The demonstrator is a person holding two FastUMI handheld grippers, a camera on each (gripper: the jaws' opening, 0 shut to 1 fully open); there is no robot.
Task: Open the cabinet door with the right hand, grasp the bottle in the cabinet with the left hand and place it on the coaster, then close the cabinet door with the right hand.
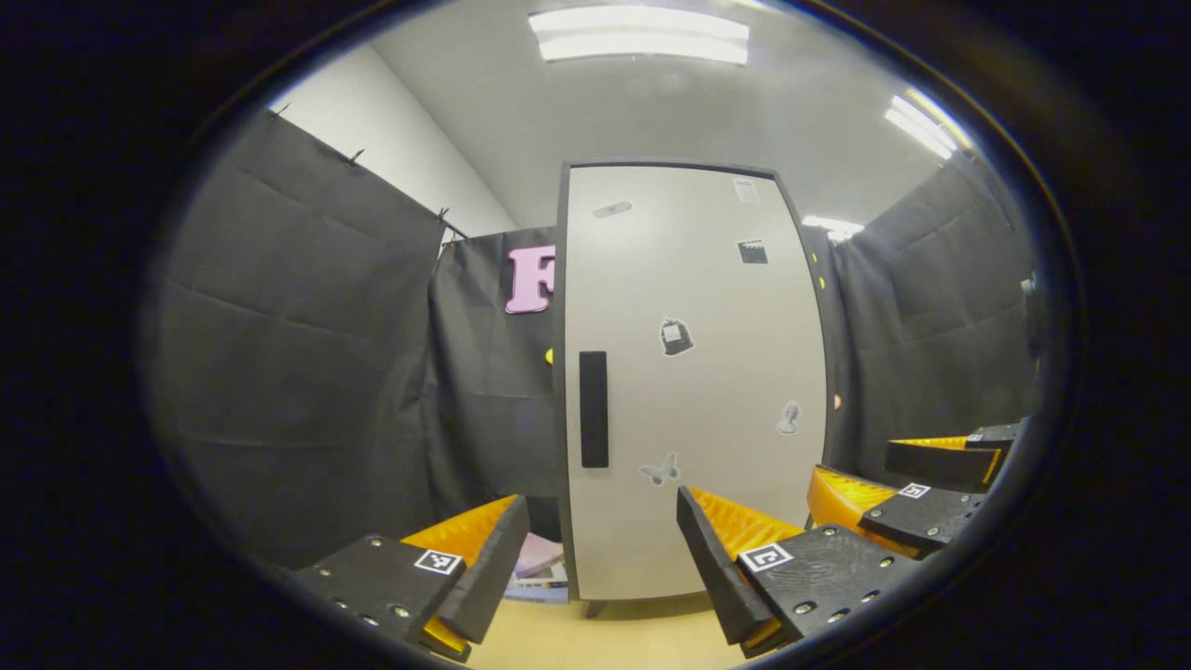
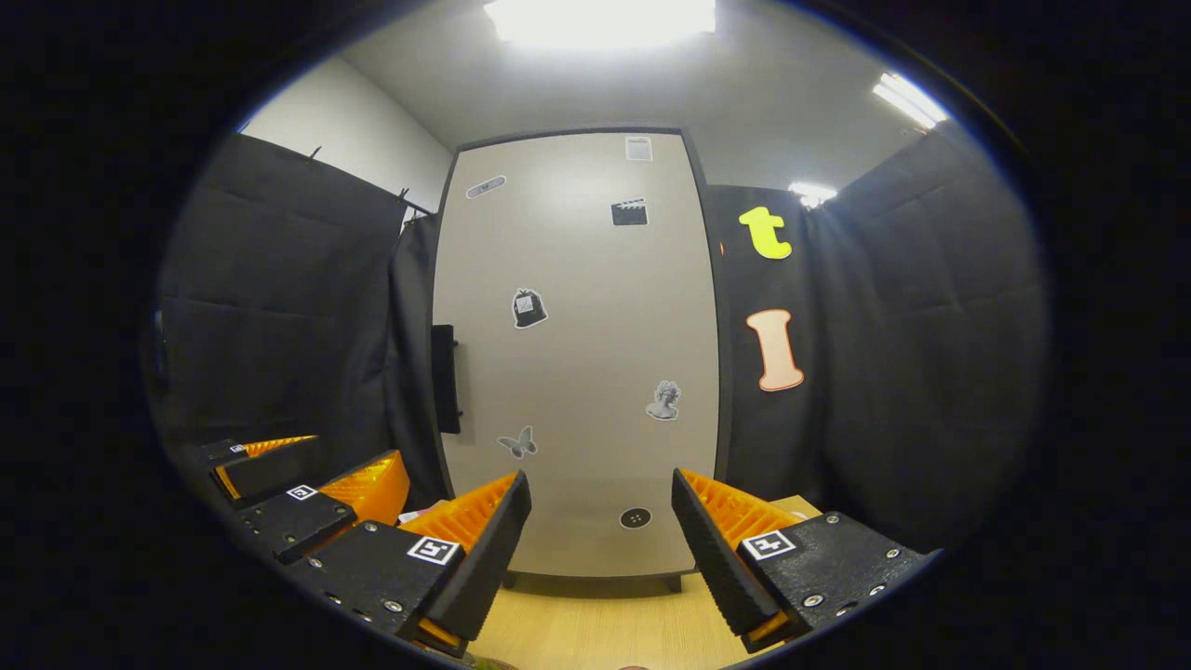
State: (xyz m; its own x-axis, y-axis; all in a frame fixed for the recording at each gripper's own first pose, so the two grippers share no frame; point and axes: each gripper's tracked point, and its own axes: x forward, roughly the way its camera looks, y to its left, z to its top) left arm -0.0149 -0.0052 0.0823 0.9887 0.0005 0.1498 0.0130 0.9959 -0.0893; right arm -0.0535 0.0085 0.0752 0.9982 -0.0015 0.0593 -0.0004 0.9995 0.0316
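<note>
A tall pale grey cabinet (image 1: 707,391) stands upright on the wooden table, its door (image 2: 577,354) shut and covering the inside. The door carries a black vertical handle (image 1: 594,409) near its left edge, which sits at the edge of the door as the handle (image 2: 445,377) in the right gripper view. My left gripper (image 1: 600,568) is open, a short way in front of the lower door with nothing between its fingers. My right gripper (image 2: 595,549) is open too, facing the door's bottom. Each gripper shows beside the other: right gripper (image 1: 907,484), left gripper (image 2: 312,484).
The light wooden table (image 2: 595,642) runs under the cabinet's short feet. A few flat pinkish items (image 1: 540,568) lie on the table left of the cabinet. Black cloth walls close in on both sides and behind. Small stickers dot the door.
</note>
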